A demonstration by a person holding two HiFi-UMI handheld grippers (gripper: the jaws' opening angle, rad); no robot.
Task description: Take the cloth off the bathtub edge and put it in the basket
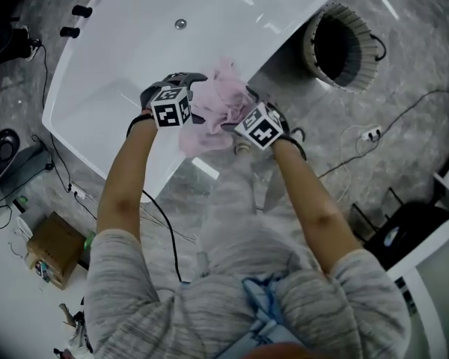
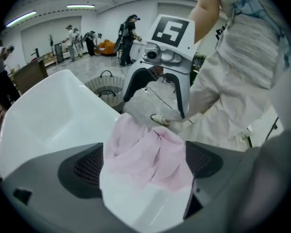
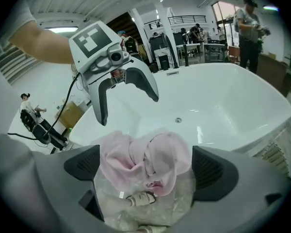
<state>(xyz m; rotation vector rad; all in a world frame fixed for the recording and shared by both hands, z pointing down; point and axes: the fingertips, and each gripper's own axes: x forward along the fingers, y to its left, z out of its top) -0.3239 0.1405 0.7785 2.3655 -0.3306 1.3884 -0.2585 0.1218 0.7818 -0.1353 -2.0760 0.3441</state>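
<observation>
We hold both grippers at the pink cloth (image 1: 213, 107), which lies bunched on the edge of the white bathtub (image 1: 120, 66), part of it hanging over the outer side. Our left gripper (image 1: 188, 87) sits on the tub side of the cloth, our right gripper (image 1: 236, 118) on the floor side. The left fingers (image 2: 82, 166) stand wide with the cloth between them, not pinched. The right fingers (image 3: 213, 171) stand wide too, with the cloth between them and not squeezed. The basket (image 1: 343, 40) stands on the floor just beside the tub, apart from the cloth
</observation>
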